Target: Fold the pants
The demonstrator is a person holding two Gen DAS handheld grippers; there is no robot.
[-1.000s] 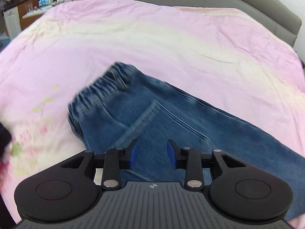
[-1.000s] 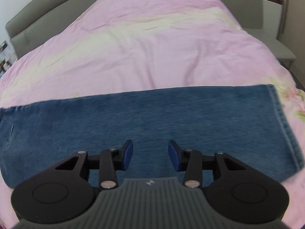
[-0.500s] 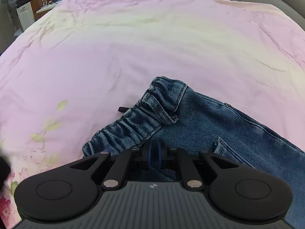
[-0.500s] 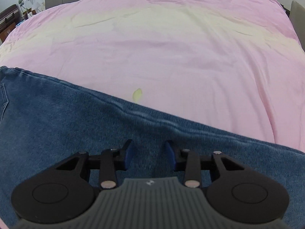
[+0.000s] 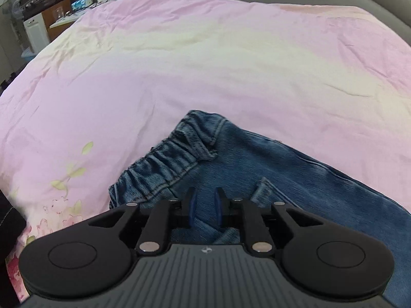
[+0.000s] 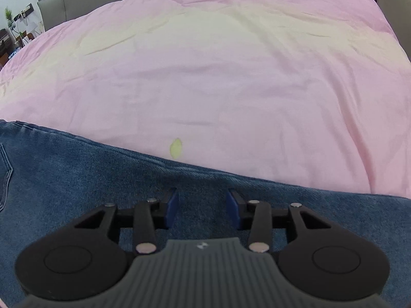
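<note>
A: Since a second ago the left tool (image 5: 204,206) has shifted from over the seat of the jeans (image 5: 269,179) to the waistband (image 5: 164,164). Its jaws clamped near shut half a second ago and are now opening again, a narrow gap, denim showing under them but nothing pinched that I can see. The right tool (image 6: 202,209) has slid along the leg, away from the hem; the hem is now out of its view.

B: Where do the jeans lie?

A: Flat on the pink bedspread (image 5: 179,64), near the close edge of the bed. Waistband to the left, bunched on its elastic, one corner turned up. The leg (image 6: 77,179) runs off right, smooth, far seam edge straight.

B: Right tool's state?

A: Jaws about half wide and opening, poised over mid-leg, nothing between the pads.

B: Handling?

A: My judgement: denim is soft but weighty, limp, won't hold shape when lifted; it should drag rather than slip on the cotton. The gathered waistband is thick, a good bite for the left tool. On the right, take the seam edge or the doubled cloth, not the flat middle. Pinching only the top layer would leave the lower one behind.
</note>
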